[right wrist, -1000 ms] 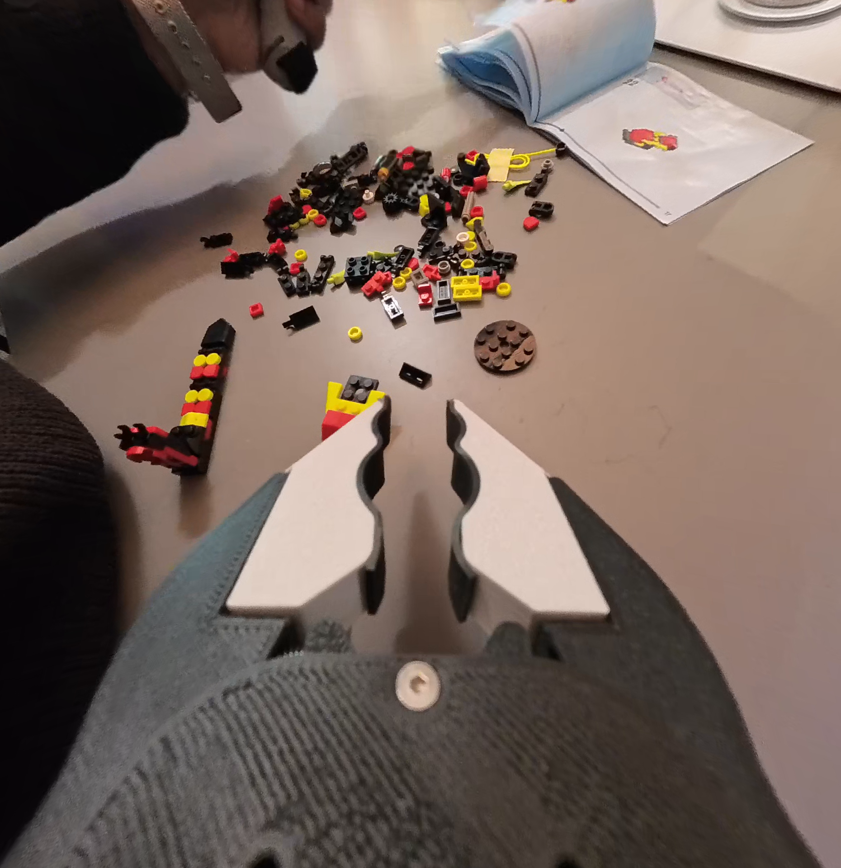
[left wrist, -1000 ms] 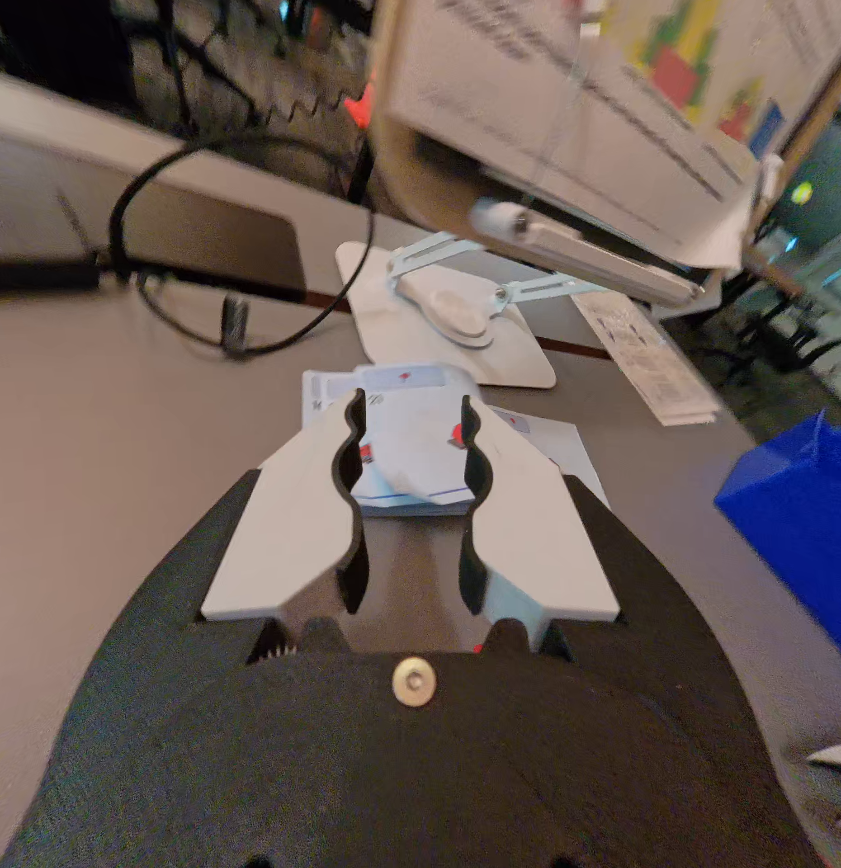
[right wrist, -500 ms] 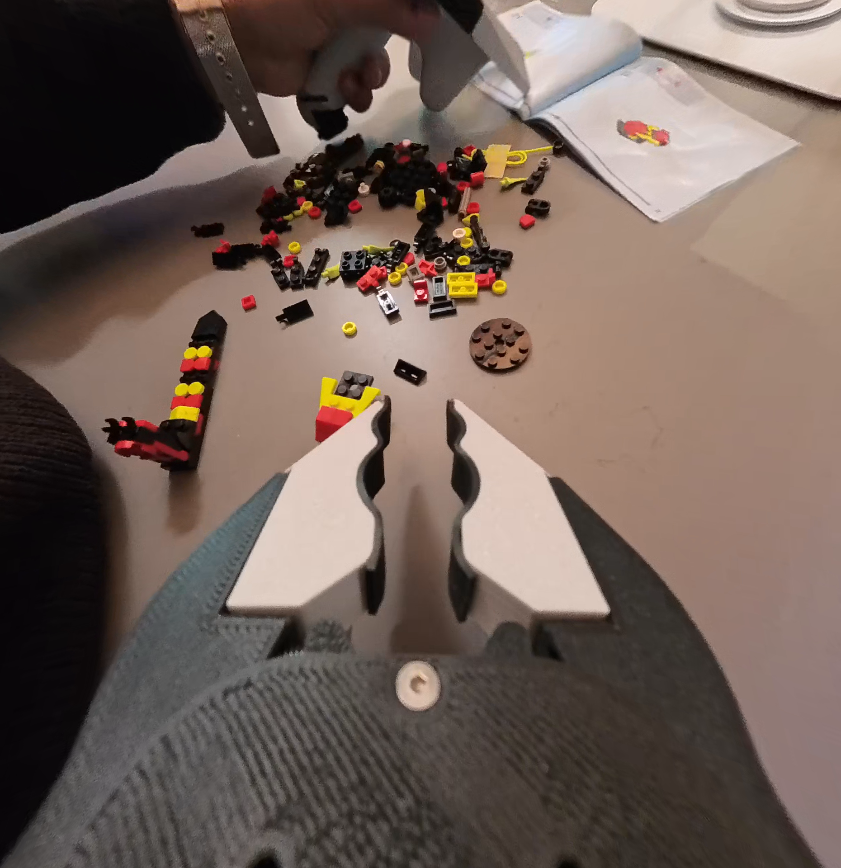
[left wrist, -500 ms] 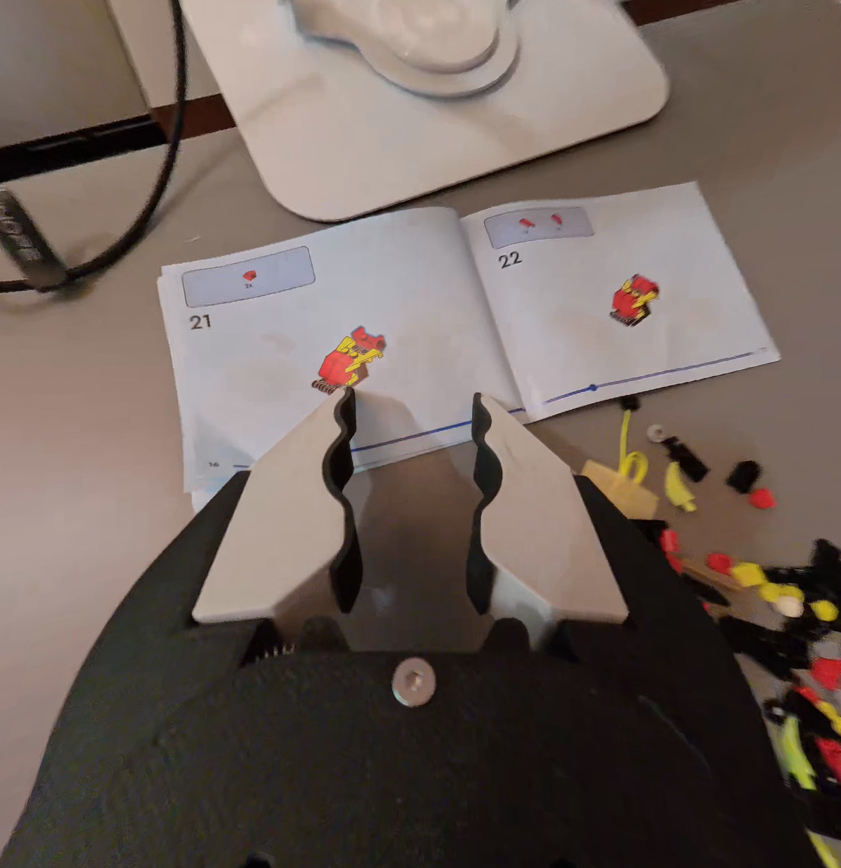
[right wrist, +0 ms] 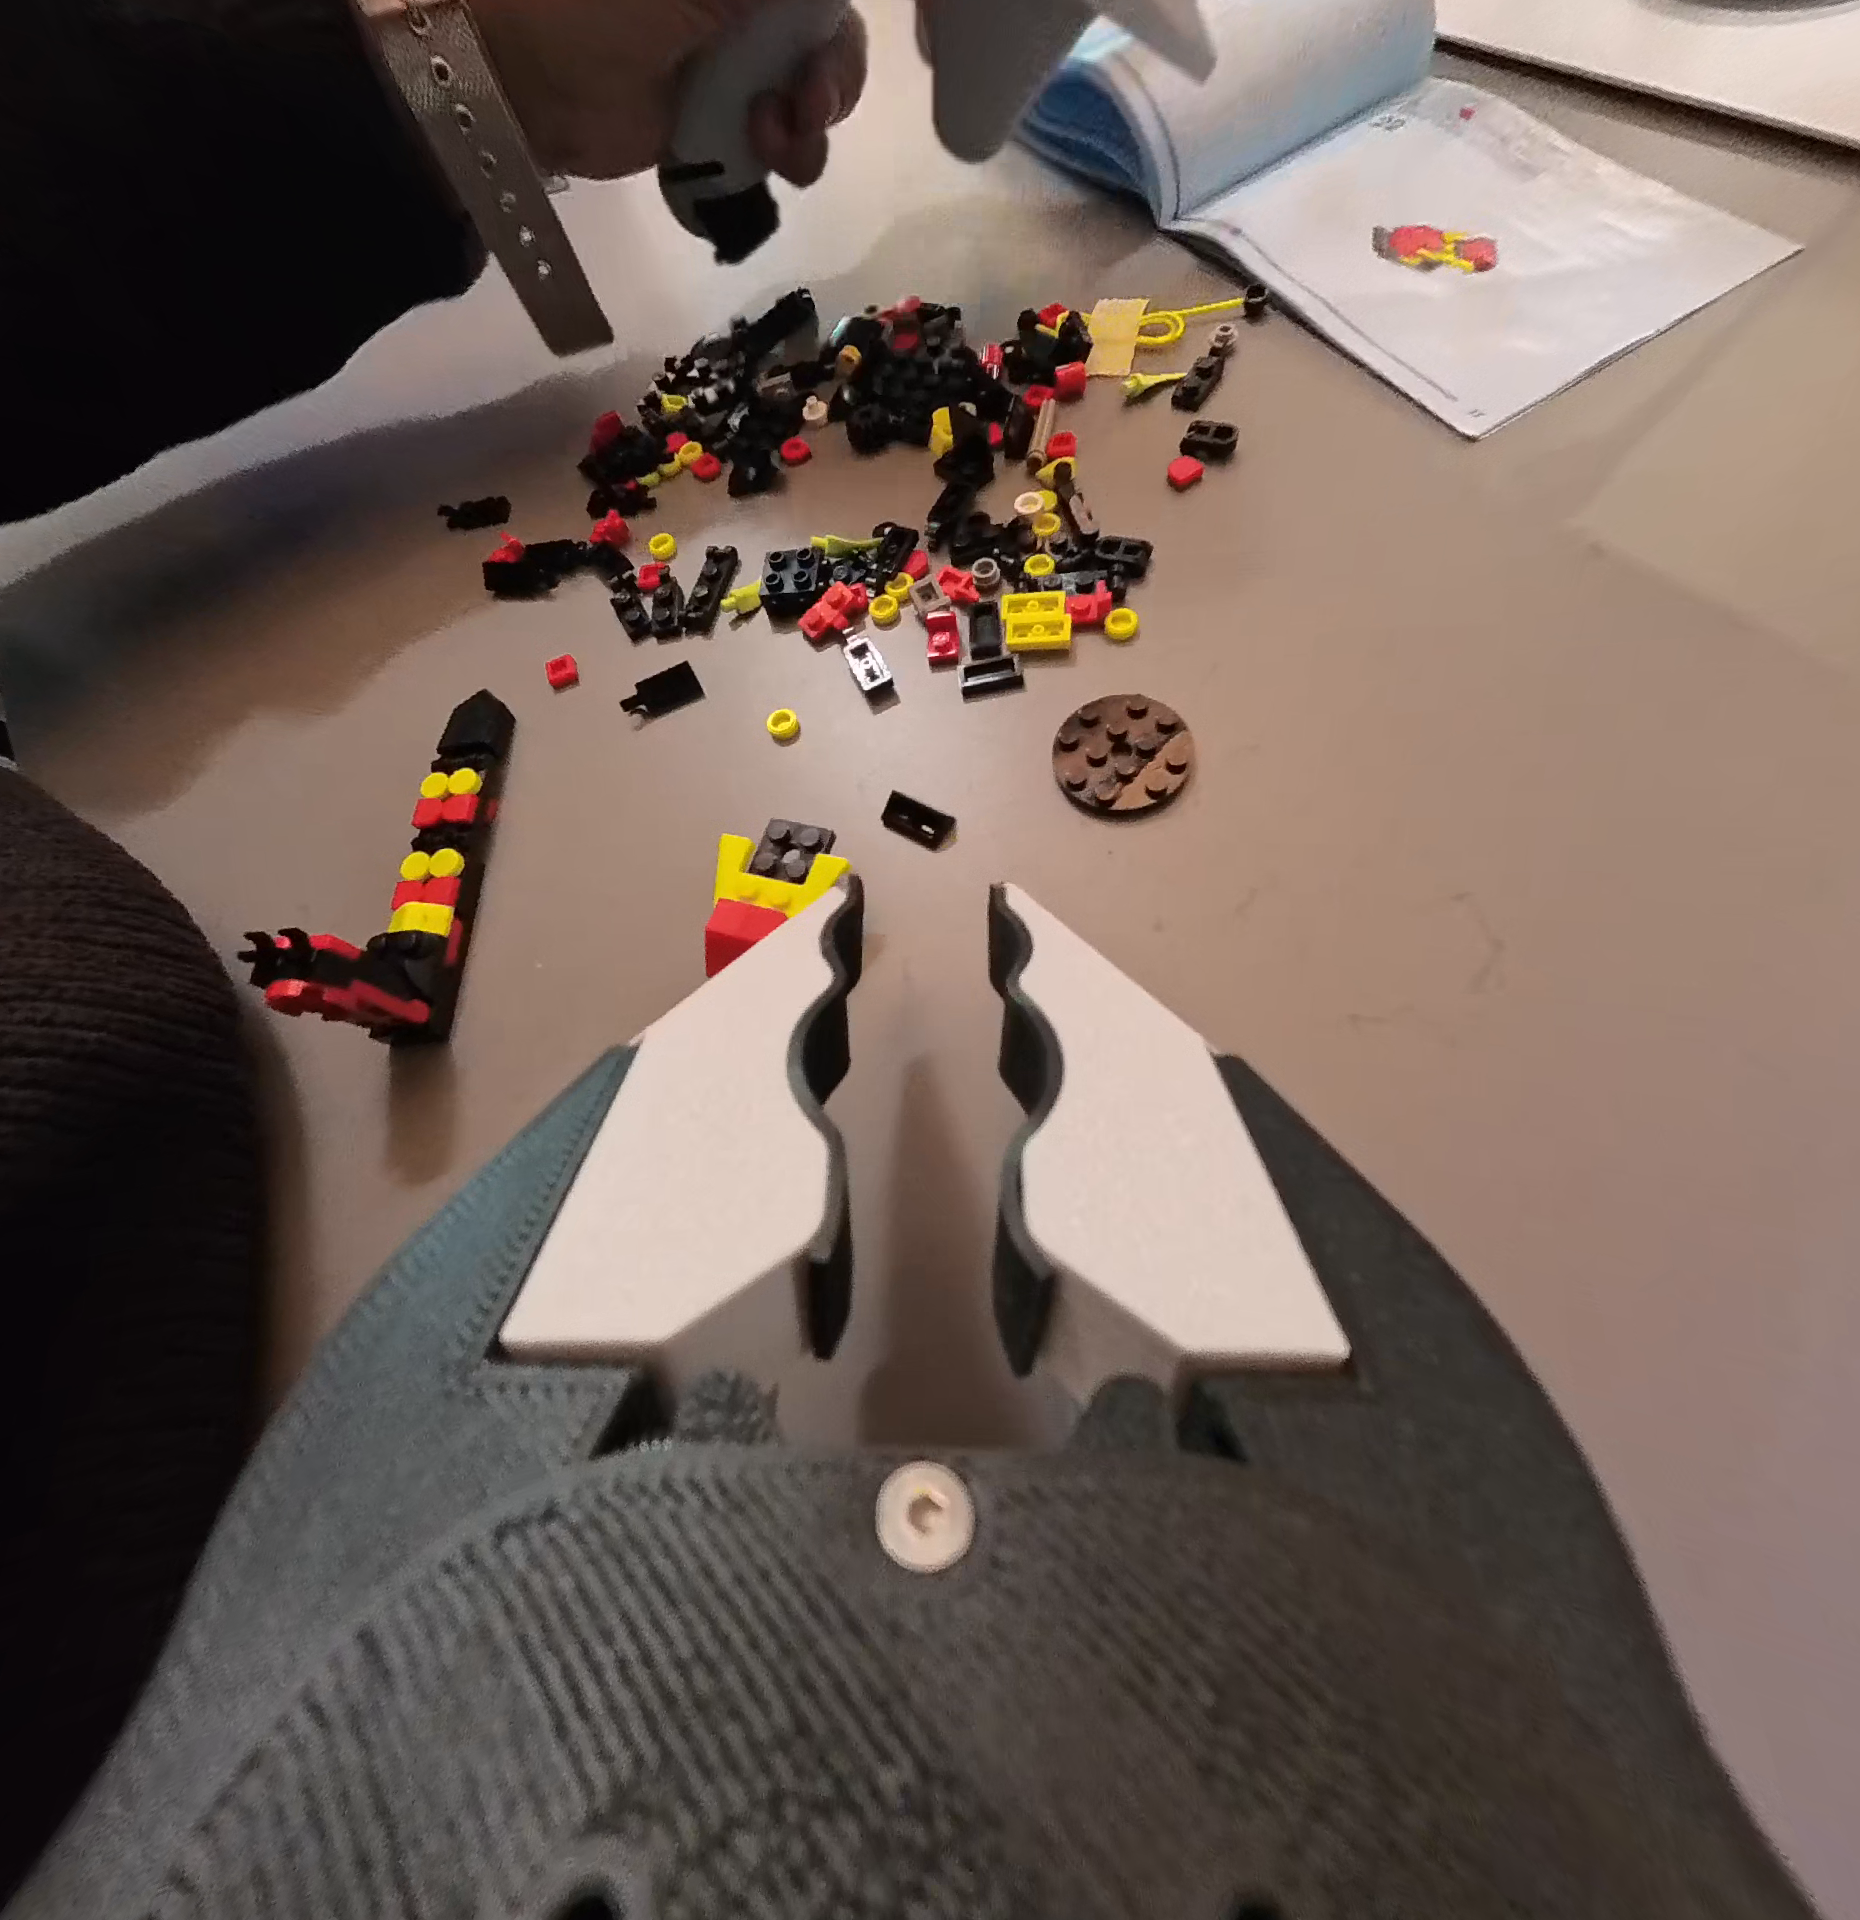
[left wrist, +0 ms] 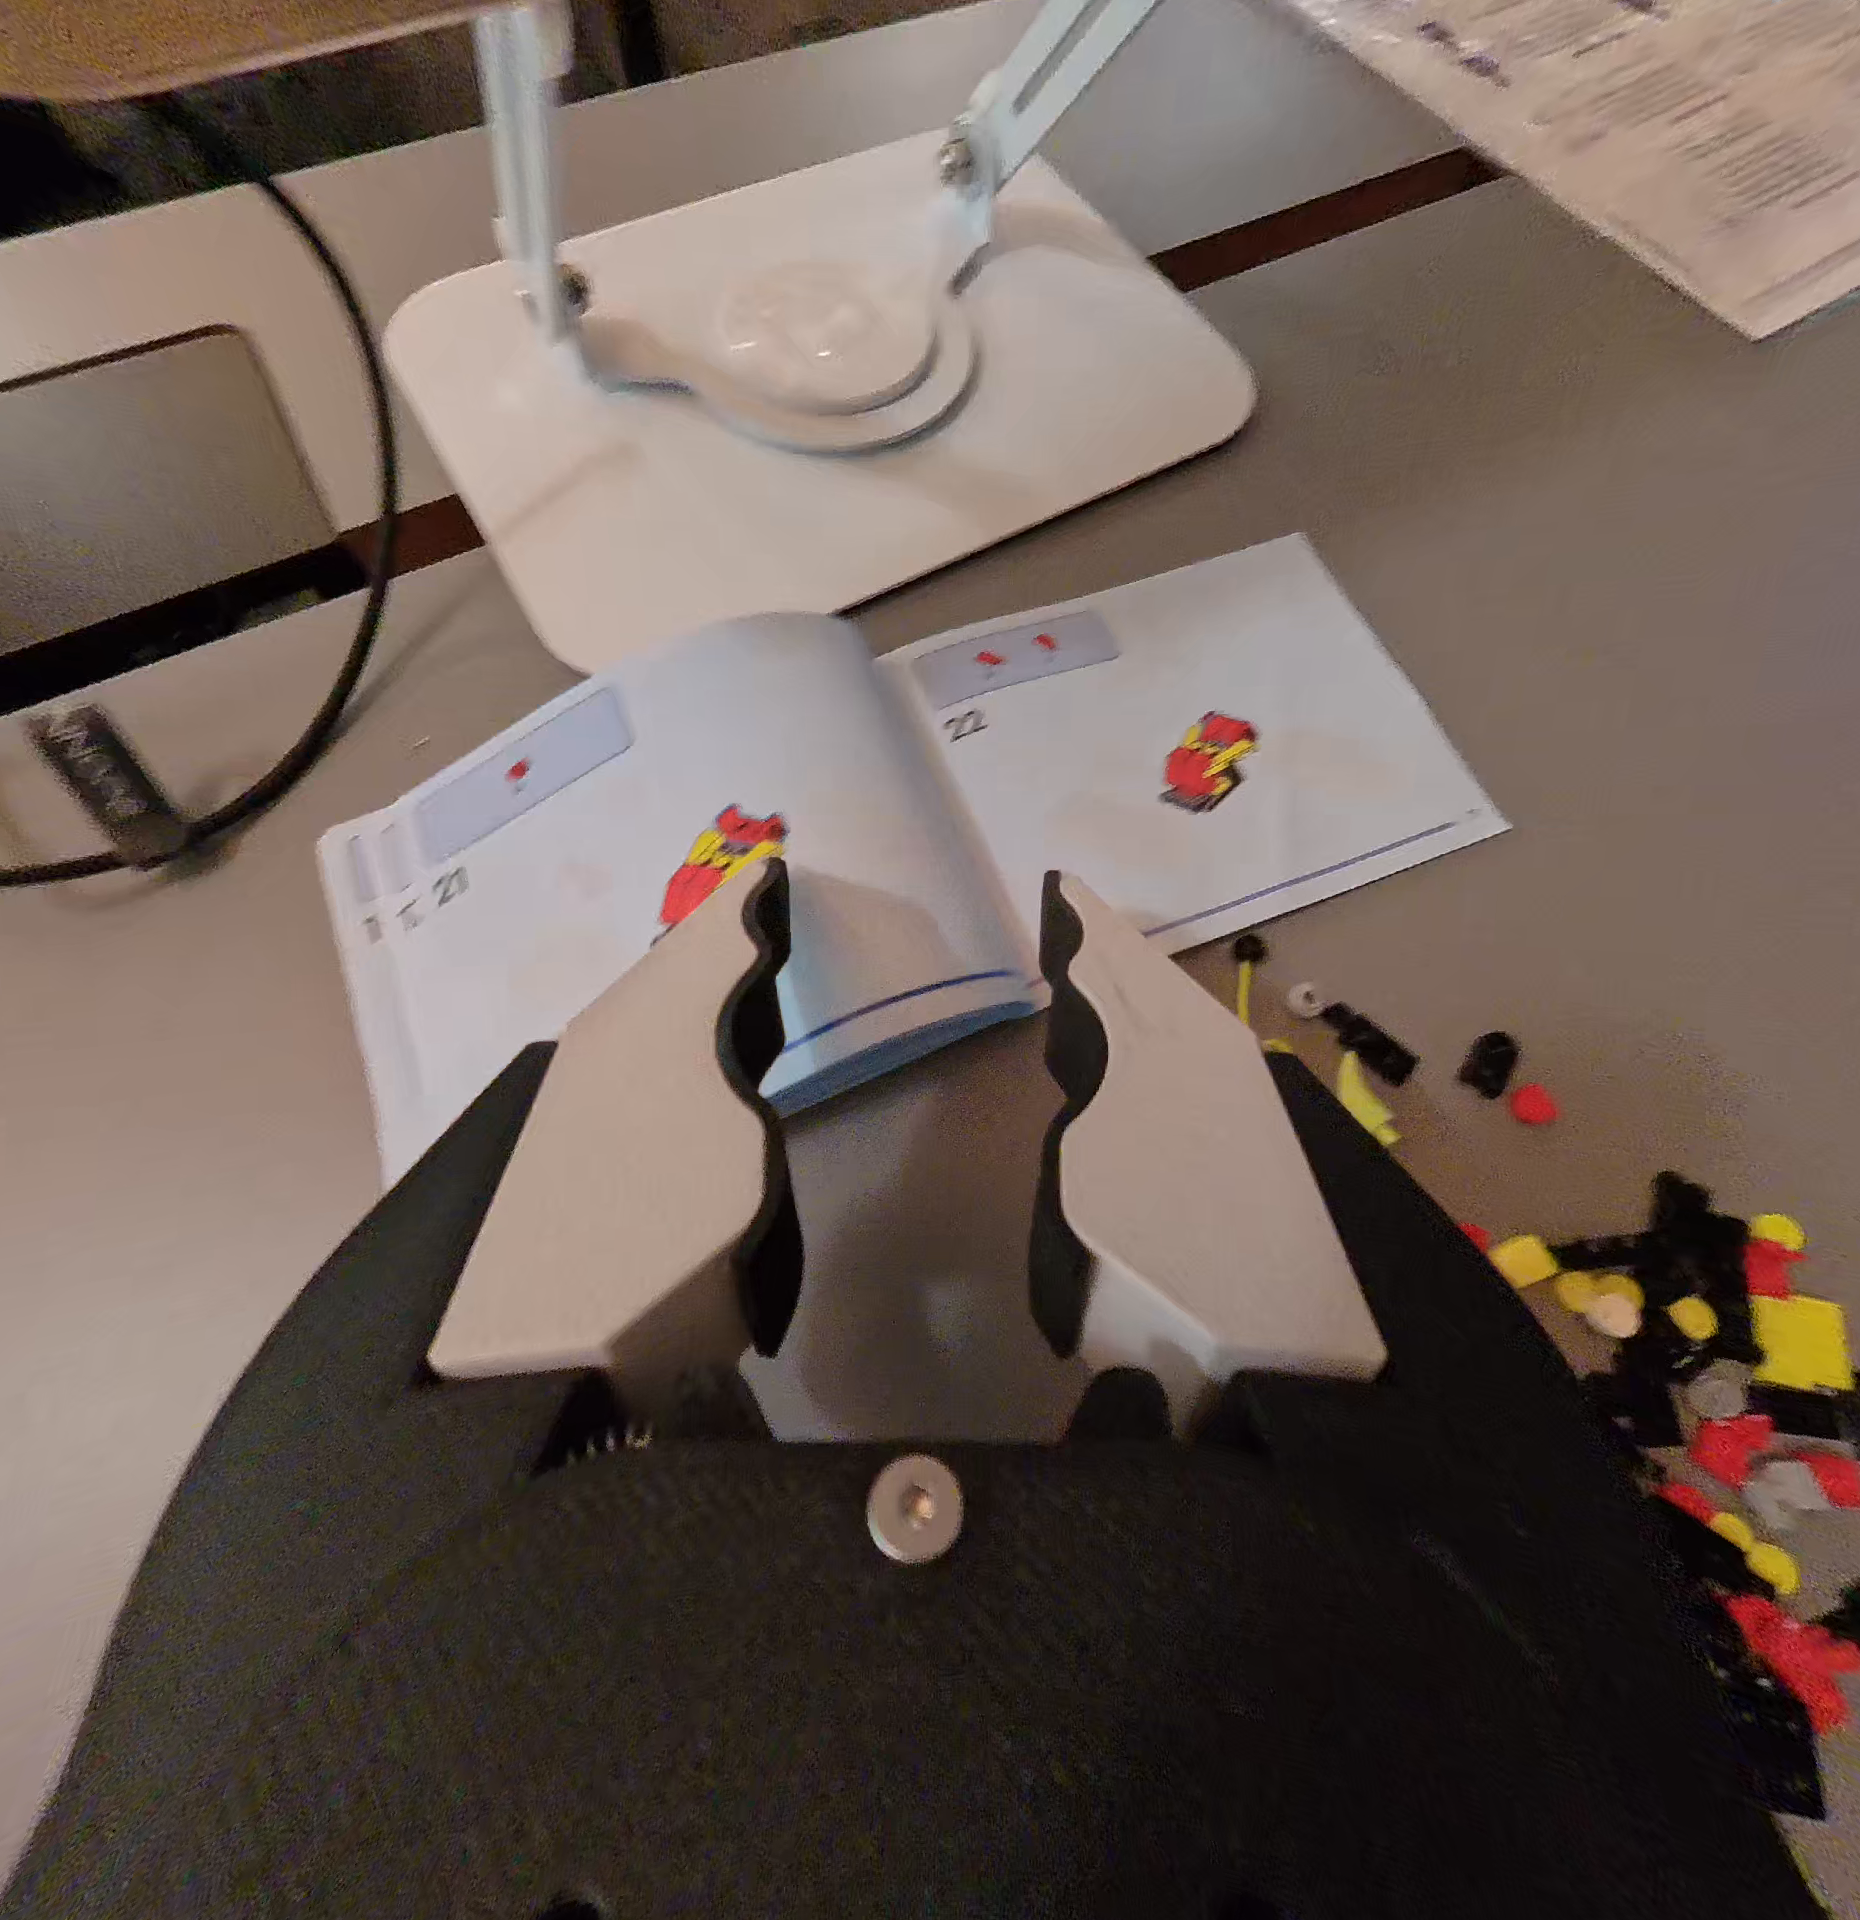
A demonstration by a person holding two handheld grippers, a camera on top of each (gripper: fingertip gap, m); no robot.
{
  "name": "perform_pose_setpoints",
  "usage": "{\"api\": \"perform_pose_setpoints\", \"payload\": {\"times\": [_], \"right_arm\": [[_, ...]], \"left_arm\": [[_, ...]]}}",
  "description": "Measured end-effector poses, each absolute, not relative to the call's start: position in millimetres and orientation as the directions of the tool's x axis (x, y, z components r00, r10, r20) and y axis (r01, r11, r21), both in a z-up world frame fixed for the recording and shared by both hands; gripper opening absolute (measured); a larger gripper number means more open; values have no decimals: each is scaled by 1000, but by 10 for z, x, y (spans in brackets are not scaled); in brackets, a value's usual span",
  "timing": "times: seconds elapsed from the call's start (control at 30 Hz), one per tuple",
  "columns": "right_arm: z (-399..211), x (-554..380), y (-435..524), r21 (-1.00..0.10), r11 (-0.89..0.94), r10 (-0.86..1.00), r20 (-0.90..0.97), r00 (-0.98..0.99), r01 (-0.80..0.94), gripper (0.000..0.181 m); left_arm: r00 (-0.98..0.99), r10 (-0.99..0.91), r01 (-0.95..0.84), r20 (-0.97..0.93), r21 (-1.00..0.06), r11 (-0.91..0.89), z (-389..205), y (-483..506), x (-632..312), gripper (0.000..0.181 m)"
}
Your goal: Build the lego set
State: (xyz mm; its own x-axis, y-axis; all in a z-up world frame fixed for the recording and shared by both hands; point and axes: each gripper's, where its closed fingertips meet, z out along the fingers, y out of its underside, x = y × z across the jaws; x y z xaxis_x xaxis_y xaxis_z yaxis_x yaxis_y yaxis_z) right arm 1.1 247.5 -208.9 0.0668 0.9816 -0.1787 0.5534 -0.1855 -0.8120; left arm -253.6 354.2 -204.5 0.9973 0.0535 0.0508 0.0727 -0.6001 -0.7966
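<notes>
The left hand-held gripper hangs wide and empty over the open instruction booklet near the counter's far edge. The loose lego pile lies mid-counter. The right hand-held gripper, narrowly parted and empty, hovers beside the yellow-red assembly, bare counter rightward.

Matt table, glossy plastic bricks, paper booklet

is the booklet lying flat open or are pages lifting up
Open, but not flat. The booklet rests on the table, right page flat, while its left pages bulge up near the spine. The left tongs are open above it, not touching.
</notes>
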Motion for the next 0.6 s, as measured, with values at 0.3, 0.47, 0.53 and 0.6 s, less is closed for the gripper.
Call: {"api": "perform_pose_setpoints", "payload": {"times": [0.3, 0.47, 0.53, 0.6], "right_arm": [[-2084, 29, 2492, -812, -180, 983, -170, 71, 555, 23], [-2092, 17, 2476, -811, -193, 980, -188, 65, 553, 23], [-2101, 14, 2469, -809, -188, 981, -185, 63, 557, 23], [-2105, 16, 2474, -808, -188, 981, -183, 65, 558, 23]], "left_arm": [[994, 107, 98, 28, -672, -734, -2392, 3584, -2592, 46], [990, 121, 135, 70, -710, -691, -2321, 3536, -2599, 44], [987, 126, 157, 99, -746, -647, -2201, 3526, -2607, 44], [982, 138, 187, 128, -767, -613, -2080, 3489, -2641, 43]]}}
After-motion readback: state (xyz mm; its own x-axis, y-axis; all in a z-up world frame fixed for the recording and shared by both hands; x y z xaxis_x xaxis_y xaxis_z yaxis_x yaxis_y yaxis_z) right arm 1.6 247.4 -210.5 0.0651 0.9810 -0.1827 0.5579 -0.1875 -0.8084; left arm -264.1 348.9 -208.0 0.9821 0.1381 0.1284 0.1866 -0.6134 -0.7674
